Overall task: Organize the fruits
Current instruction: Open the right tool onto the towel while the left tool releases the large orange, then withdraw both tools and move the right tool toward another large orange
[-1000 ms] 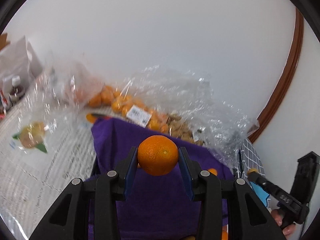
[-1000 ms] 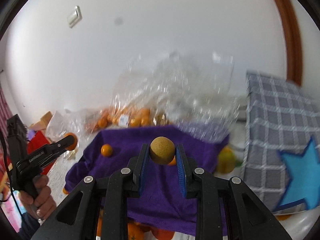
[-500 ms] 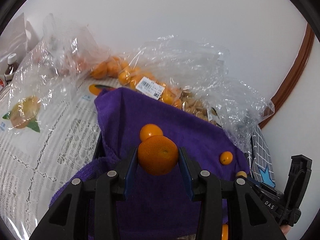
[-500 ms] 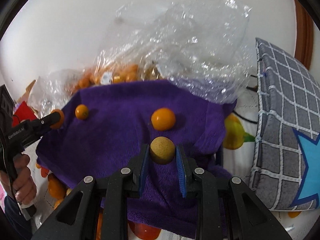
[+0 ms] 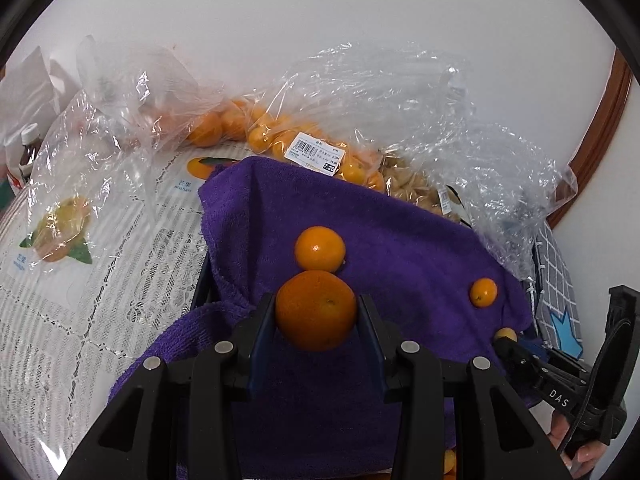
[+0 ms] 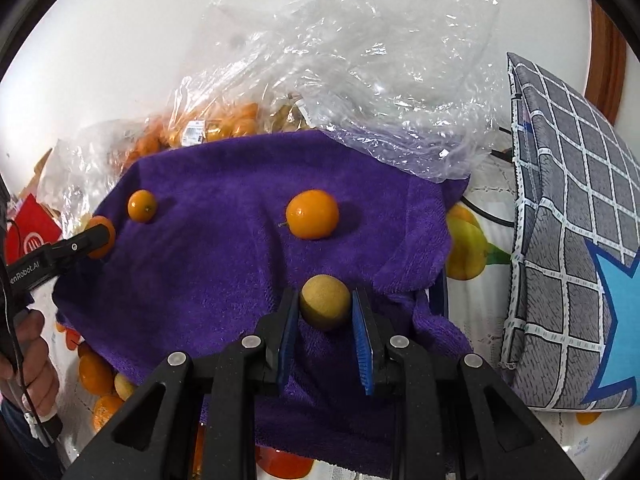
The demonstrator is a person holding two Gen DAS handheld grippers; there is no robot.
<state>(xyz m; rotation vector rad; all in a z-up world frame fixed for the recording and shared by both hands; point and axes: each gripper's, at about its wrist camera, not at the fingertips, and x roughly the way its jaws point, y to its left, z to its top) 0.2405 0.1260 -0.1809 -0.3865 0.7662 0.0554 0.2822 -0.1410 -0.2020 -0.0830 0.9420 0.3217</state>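
Observation:
My left gripper is shut on a large orange, held just above the purple towel. A smaller orange lies on the towel right behind it, and a tiny one lies to the right. My right gripper has its jaws slightly apart around a tan round fruit that rests on the towel. The orange and the tiny one also show in the right wrist view, as does the left gripper at the left.
Clear plastic bags of oranges and tan fruit lie behind the towel. A grey checked cushion stands at the right. Loose oranges lie by the towel's near left edge. A lace tablecloth covers the table.
Both grippers have come down toward the towel with their fruit. The right gripper's jaws have opened a little and the tan fruit now sits on the towel.

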